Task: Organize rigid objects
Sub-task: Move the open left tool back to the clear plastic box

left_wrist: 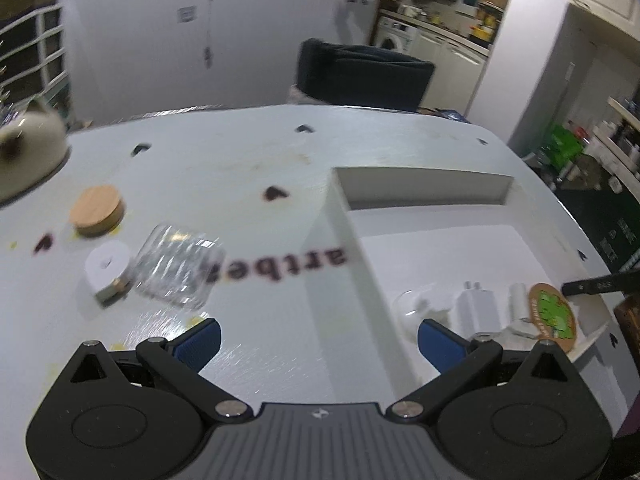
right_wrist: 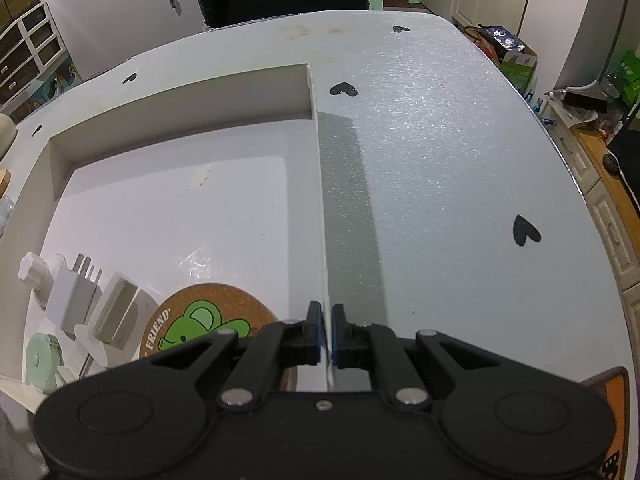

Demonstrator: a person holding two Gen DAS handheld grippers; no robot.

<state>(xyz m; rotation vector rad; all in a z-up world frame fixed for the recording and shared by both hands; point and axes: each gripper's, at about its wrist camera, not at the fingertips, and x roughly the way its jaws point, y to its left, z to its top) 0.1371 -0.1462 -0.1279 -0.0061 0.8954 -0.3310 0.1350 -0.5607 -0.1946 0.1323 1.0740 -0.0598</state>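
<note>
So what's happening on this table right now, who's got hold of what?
A person is sorting small items into a white tray. The right tongs are shut on the tray's side wall, holding it. The left tongs are wide open and empty above the table, facing a clear plastic jar lying on its side, a wooden lid and a white tape roll outside the tray. Already inside: a cork coaster, a white charger plug and a few other small pieces.

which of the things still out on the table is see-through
The clear plastic jar lying on its side. The round wooden lid behind it and the small white roll beside it are both opaque.
</note>
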